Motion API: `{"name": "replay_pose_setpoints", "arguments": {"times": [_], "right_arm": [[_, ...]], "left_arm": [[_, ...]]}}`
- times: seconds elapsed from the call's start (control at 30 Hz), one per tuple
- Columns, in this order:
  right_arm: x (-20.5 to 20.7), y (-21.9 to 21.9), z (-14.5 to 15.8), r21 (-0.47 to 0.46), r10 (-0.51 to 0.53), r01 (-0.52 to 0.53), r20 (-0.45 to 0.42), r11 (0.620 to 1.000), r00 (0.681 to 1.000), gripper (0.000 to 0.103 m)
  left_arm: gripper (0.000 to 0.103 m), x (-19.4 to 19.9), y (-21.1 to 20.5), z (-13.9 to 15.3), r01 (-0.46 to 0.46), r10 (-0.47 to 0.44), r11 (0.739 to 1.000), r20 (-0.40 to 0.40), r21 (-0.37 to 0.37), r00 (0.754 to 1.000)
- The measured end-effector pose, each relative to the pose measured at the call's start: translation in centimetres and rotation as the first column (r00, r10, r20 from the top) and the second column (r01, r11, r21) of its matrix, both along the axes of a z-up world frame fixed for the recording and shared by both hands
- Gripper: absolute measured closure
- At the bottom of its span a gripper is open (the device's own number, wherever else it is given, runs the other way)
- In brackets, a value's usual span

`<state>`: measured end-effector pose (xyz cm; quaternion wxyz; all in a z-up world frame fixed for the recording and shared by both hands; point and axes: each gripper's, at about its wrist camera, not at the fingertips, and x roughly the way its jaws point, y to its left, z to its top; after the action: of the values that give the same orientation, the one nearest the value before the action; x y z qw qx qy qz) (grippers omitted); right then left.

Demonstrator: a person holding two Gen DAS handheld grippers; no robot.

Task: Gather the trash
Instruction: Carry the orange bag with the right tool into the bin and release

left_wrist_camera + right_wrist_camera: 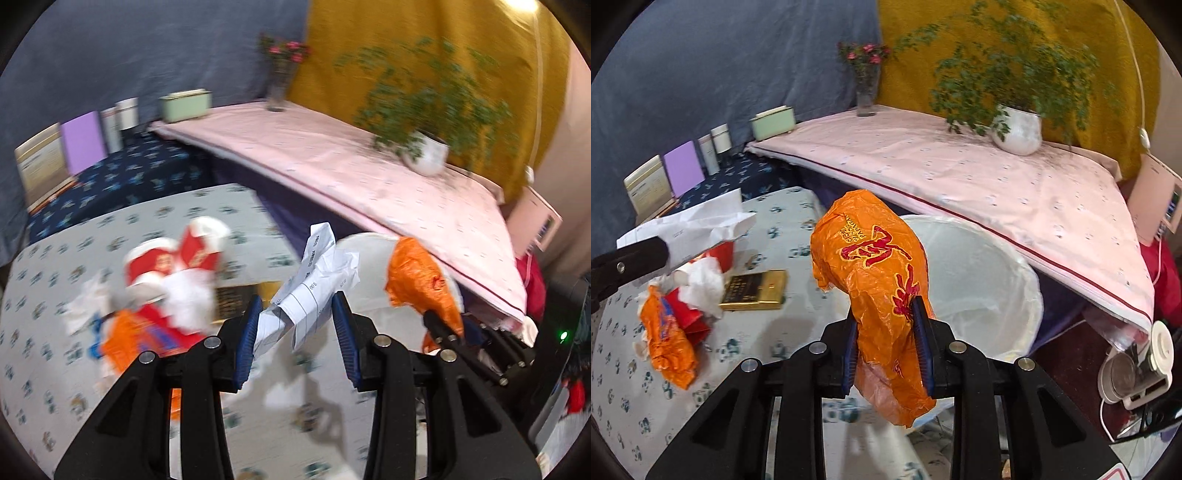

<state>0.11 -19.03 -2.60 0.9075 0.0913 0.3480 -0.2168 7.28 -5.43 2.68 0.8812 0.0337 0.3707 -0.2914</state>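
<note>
My left gripper [297,306] is shut on a crumpled white printed paper [317,273], held above the patterned tablecloth [44,302]. To its right, my right gripper [884,314] is shut on an orange plastic wrapper [875,266] with red print. A white lined bin [979,266] stands just beyond the wrapper and partly behind it. The bin [365,258] also shows between the two held pieces in the left wrist view. Left on the table is a pile of red paper cups [173,258], white tissue [703,280] and another orange wrapper [668,332].
A gold and black box [753,291] lies beside the pile. Behind the bin runs a pink-covered table [960,173] with a potted plant [1017,129], a flower vase [866,92] and a mint-green box [774,122]. Books [683,173] stand at the back left.
</note>
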Motion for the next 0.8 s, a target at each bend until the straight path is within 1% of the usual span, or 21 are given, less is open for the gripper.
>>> {"name": "replay_pose_setpoints", "arguments": {"times": [0.2,0.3,0.5,0.6,0.63,0.7,0.73,0.77,0.8], "right_arm": [[-0.9,-4.1,-0.9,0.014,-0.082,0.082,-0.013,0.996,0.997,0.078],[-1.0,-5.5,-1.2,0.021,-0.112,0.112,-0.021,0.993,0.993,0.077],[-0.5,-7.4,-1.7,0.025,-0.146,0.146,-0.028,0.989,0.989,0.077],[-0.1,-7.9,-1.9,0.030,-0.158,0.159,-0.029,0.987,0.987,0.077],[0.0,-8.2,-2.0,0.030,-0.163,0.164,-0.029,0.986,0.986,0.076],[0.4,-8.5,-2.0,0.032,-0.169,0.170,-0.026,0.985,0.985,0.074],[0.5,-8.7,-1.9,0.035,-0.171,0.172,-0.022,0.984,0.985,0.071],[0.6,-8.9,-1.8,0.037,-0.173,0.174,-0.015,0.984,0.985,0.069],[0.7,-9.0,-1.6,0.039,-0.174,0.174,-0.006,0.984,0.985,0.069]], "left_arm": [[0.065,0.3,-5.7,-0.6,0.105,-0.105,0.994,-0.004,0.002,0.994],[0.065,0.8,-7.9,-1.2,0.138,-0.137,0.990,-0.019,0.012,0.990],[0.065,1.6,-10.8,-2.6,0.171,-0.169,0.985,-0.035,0.034,0.985],[0.062,1.9,-11.7,-3.0,0.184,-0.183,0.982,-0.041,0.036,0.982],[0.061,2.0,-11.9,-3.2,0.191,-0.189,0.981,-0.045,0.034,0.981],[0.047,2.3,-12.3,-3.6,0.191,-0.189,0.981,-0.058,0.038,0.980],[0.038,2.4,-12.2,-3.7,0.189,-0.186,0.982,-0.058,0.032,0.981],[0.035,2.5,-12.1,-3.6,0.183,-0.181,0.983,-0.055,0.023,0.982],[0.034,2.7,-12.0,-3.6,0.176,-0.175,0.984,-0.051,0.016,0.983]]}}
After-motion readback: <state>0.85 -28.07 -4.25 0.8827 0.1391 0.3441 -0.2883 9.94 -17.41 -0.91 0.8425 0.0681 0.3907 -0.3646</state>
